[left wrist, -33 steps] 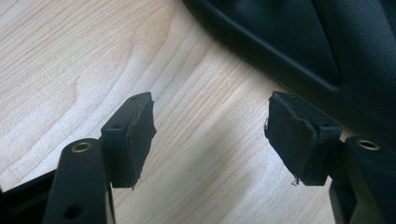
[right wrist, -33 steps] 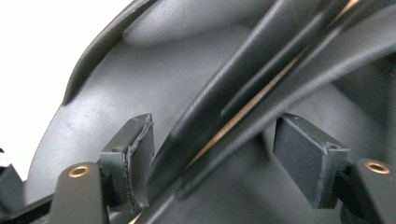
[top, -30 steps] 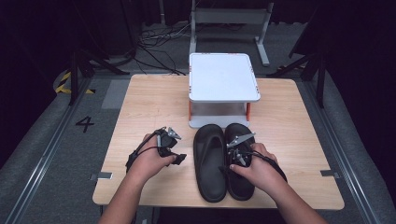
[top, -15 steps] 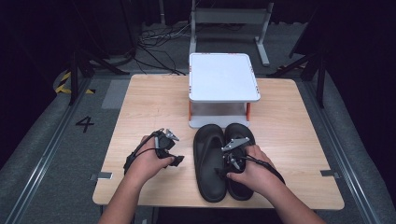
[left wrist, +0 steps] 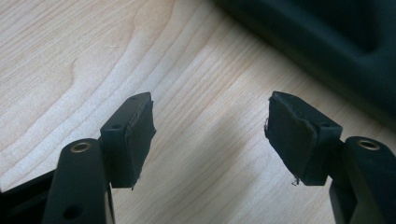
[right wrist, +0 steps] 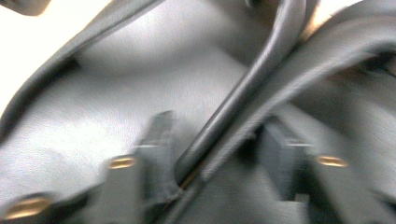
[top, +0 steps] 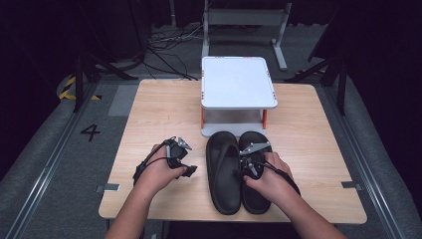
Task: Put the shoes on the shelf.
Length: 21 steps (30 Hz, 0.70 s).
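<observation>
Two black flip-flops lie side by side, touching, on the near half of a wooden counter (top: pixel 149 104), toes toward a white raised stand (top: pixel 238 82) that sits at the middle of the far edge. The left flip-flop (top: pixel 223 174) lies free. The right flip-flop (top: pixel 256 199) carries the right gripper (top: pixel 247 167), held in the person's right hand (top: pixel 268 179) over its strap area.

Right gripper view: the jaws stand moderately apart on either side of the point where the sandal's straps (right wrist: pixel 243 93) meet, with the strap between them. The picture is blurred, so whether the pads actually press the strap cannot be told; they appear to straddle it rather than pinch it. The grey-looking footbed spreads behind the straps.

Left gripper view: the left gripper (left wrist: pixel 210 128) has its jaws spread wide with nothing between them, low over bare wood grain. The dark edge of a flip-flop (left wrist: pixel 336 46) crosses the upper right corner, near but apart from the jaws.

High view: the left gripper (top: pixel 181 154) sits in the left hand (top: pixel 159 172) just left of the sandals, with its cable looping over the wrist. This view gives the overall layout, which the two close views lack.
</observation>
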Available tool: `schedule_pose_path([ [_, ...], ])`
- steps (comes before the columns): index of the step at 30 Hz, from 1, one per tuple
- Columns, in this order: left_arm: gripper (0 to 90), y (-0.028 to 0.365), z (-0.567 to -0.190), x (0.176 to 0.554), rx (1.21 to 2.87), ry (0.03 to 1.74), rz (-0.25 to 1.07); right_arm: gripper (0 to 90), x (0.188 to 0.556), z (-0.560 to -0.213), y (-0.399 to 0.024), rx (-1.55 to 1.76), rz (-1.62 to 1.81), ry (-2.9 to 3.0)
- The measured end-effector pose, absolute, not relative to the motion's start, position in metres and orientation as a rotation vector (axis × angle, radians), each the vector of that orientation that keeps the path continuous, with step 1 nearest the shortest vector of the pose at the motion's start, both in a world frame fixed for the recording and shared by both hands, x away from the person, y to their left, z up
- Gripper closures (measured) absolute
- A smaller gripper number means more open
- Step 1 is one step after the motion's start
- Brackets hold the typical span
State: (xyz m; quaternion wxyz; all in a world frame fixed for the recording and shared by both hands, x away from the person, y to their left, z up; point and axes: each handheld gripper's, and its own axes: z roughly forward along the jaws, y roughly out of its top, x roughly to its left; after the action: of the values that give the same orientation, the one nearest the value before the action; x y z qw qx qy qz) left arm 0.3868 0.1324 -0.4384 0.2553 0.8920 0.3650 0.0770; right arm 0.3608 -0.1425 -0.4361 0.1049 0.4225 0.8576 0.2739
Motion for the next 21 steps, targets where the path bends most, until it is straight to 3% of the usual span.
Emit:
schedule_pose_path([
  [8,33.1,0.131,-0.438,0.390,2.430,0.988,0.203,75.6,0.364,-0.434,-0.151,1.333,0.888,2.512],
  [21,32.5,0.135,-0.430,0.388,2.408,1.001,0.210,76.3,0.378,-0.410,-0.170,1.399,0.970,2.429],
])
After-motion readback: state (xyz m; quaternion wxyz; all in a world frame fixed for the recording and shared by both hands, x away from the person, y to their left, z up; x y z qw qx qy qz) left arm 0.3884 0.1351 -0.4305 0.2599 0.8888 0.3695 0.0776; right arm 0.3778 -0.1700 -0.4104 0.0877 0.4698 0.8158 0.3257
